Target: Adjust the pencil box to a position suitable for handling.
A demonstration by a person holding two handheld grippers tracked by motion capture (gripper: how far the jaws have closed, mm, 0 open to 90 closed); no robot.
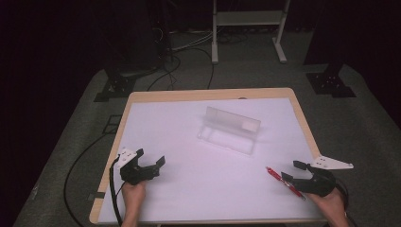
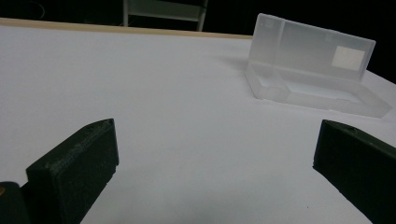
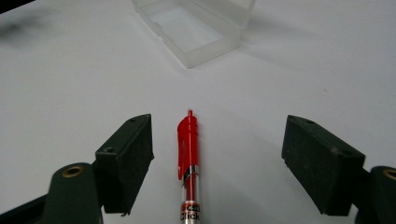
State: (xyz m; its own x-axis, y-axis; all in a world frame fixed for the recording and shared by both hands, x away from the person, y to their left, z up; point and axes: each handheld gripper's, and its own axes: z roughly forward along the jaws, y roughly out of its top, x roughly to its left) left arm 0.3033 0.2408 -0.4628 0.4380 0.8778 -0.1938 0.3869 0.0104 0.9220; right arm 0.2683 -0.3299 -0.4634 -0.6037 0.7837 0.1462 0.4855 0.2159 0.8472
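Status: we're at the very start, nothing stowed yet. Red pen (image 3: 188, 154) lies flat on the white bench (image 1: 198, 189), near the front right corner, and our right hand-held gripper (image 3: 217, 158) straddles it with jaws wide apart, pen nearer the left jaw and not touching either as far as we can tell (clip end points away from us, roughly toward the case). In the high view the pen (image 1: 279, 178) sticks out just left of the right hand-held gripper (image 1: 299, 171). Clear plastic case (image 1: 230, 131) sits mid-bench, well apart from the pen, lid up and tray empty; same read in the right gripper view, where its open tray (image 3: 196, 28) shows nothing inside. Left hand-held gripper (image 1: 152, 158) sits at the front left, jaws apart, holding nothing, aimed across bare bench toward the case (image 2: 314, 72). Our read: the open case is ready. Left to do: close on the pen, lift, carry to the tray, drop in, probably shut the lid
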